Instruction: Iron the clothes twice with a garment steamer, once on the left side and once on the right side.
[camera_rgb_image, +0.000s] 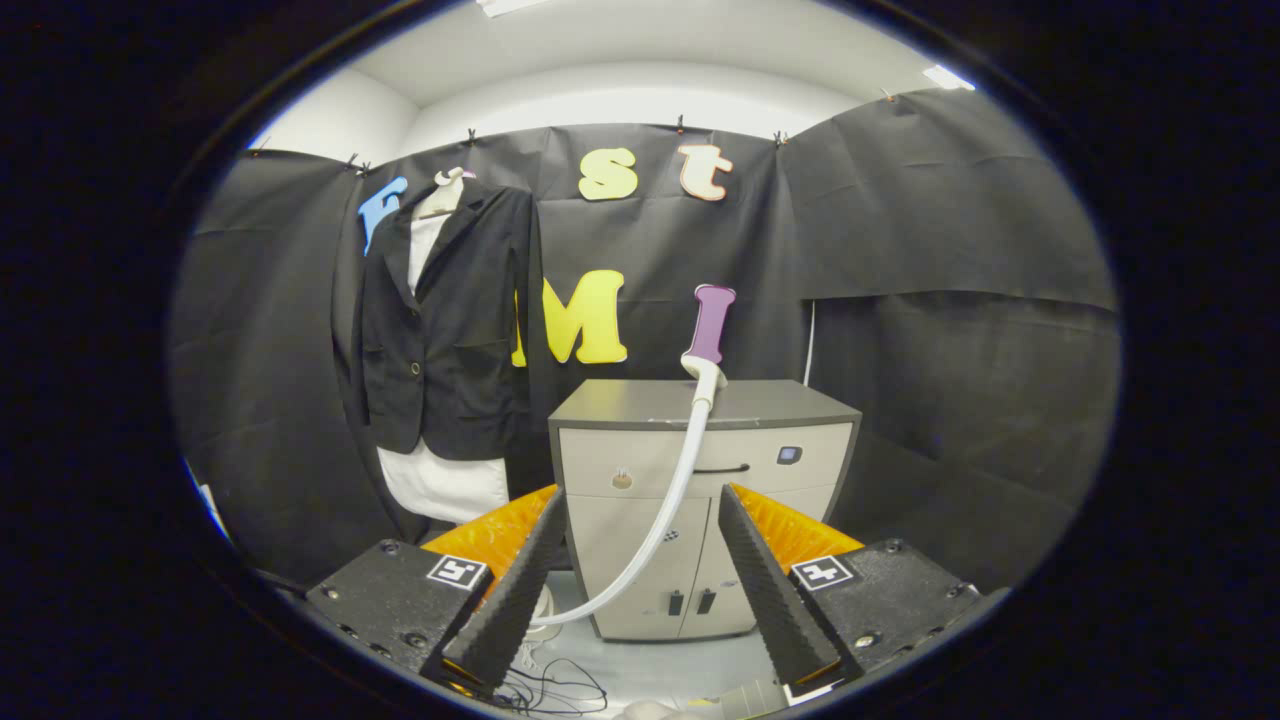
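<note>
Hanging on a pale hanger (441, 192) against the booth wall is a dark jacket (450, 320) with a button, and a white shirt (440, 480) peeks out under it. To its right stands a grey cabinet (700, 500) with smooth flat doors and a thin dark handle. On its top rests the garment steamer (708, 335), with a purple head and a white neck. A long, smooth white hose (672, 500) curves down from it toward the floor. Thin black wires (555, 690) lie tangled on the floor. The gripper (636, 510) is well short of the cabinet. Its fingers (515, 590) are black and bumpy like saw teeth, with orange backs. They stand wide apart and hold nothing. The hose shows between them, farther off.
</note>
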